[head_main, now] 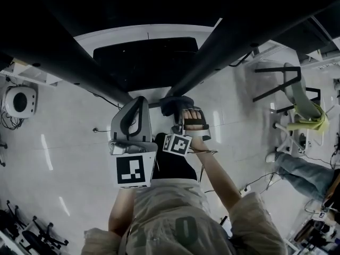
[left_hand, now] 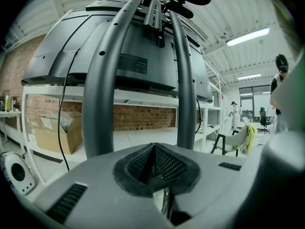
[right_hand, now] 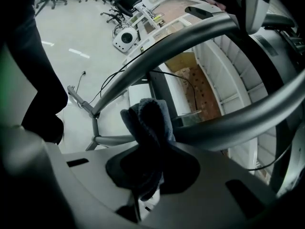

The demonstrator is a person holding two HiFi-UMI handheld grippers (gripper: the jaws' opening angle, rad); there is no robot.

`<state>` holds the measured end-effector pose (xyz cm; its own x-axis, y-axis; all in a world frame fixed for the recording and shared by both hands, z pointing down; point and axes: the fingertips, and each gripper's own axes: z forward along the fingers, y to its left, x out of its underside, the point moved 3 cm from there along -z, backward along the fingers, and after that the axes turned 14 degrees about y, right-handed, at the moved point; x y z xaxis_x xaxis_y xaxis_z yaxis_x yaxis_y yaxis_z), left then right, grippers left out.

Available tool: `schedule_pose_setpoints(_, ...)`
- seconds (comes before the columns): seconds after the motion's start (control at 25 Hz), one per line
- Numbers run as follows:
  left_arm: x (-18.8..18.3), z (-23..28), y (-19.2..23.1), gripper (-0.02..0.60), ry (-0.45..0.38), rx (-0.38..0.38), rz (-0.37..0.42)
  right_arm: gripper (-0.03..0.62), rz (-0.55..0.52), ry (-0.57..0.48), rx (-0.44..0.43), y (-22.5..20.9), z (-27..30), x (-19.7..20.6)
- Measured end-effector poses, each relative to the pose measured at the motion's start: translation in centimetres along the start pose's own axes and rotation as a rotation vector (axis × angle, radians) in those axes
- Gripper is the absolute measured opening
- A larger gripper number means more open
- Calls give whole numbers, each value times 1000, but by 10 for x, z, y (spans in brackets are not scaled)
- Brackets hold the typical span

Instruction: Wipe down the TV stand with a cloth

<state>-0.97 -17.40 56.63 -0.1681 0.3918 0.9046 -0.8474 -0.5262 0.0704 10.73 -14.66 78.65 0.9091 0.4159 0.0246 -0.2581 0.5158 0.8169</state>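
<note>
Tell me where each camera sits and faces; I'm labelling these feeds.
Left gripper view: rides the left gripper, faces the TV from behind, between the stand's grey tubes; its shut, empty jaws show.
Right gripper view: rides the right gripper, faces the tubes and the floor; its jaws clamp the cloth.
Head view: on the person's head, facing steeply down; torso, forearm and both grippers show.
Shared: both gripper views show the tubes.
</note>
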Motion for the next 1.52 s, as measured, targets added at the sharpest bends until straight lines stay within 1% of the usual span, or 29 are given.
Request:
schedule_pose_setpoints(0.2, 8, 12, 2, 15, -15, -1, 6, 57, -6, 1, -24, 22, 14, 1)
schedule_pose_setpoints(0.32, 4, 17, 4, 15, -27, 1, 11, 57, 24, -6, -48, 23, 15, 1)
schedule_pose_setpoints(0.44, -17, 7, 3, 15, -44, 3, -1, 57, 78, -19, -63, -1, -5, 1)
schedule_pose_setpoints(0.6, -65, -27, 0, 15, -44, 1, -8, 57, 140, -67, -31, -63, -69, -2)
schedule_pose_setpoints(0.68, -94, -44, -1, 15, -54, -3, 8, 57, 233, -107, -13, -109, -103, -4)
schedule_pose_setpoints(0.8, -144, -65, -5, 15, -110, -7, 22, 57, 416, -181, 28, -186, -147, -9)
schedule_pose_setpoints(0.92, -177, -90, -7, 15, -149, -21, 32, 57, 616, -277, 13, -246, -191, -16)
schedule_pose_setpoints(1.04, -207, -101, -1, 15, -238, -39, 46, 57, 843, -442, 2, -309, -221, -26)
schedule_pose_setpoints(1.12, -217, -108, 2, 15, -278, -53, 52, 57, 947, -565, 17, -344, -247, -29)
schedule_pose_setpoints(1.16, -221, -111, 3, 15, -291, -61, 52, 57, 1002, -628, 22, -358, -259, -29)
schedule_pose_setpoints(1.24, -226, -115, 4, 15, -316, -71, 48, 57, 1123, -731, 5, -375, -277, -26)
schedule_pose_setpoints(1.28, -228, -118, 4, 15, -328, -73, 49, 57, 1163, -760, -9, -379, -283, -24)
schedule_pose_setpoints(1.36, -234, -122, 2, 15, -349, -77, 59, 57, 1194, -781, -15, -384, -290, -18)
schedule_pose_setpoints(1.52, -243, -128, -1, 15, -380, -86, 76, 57, 1181, -805, 16, -391, -296, -11)
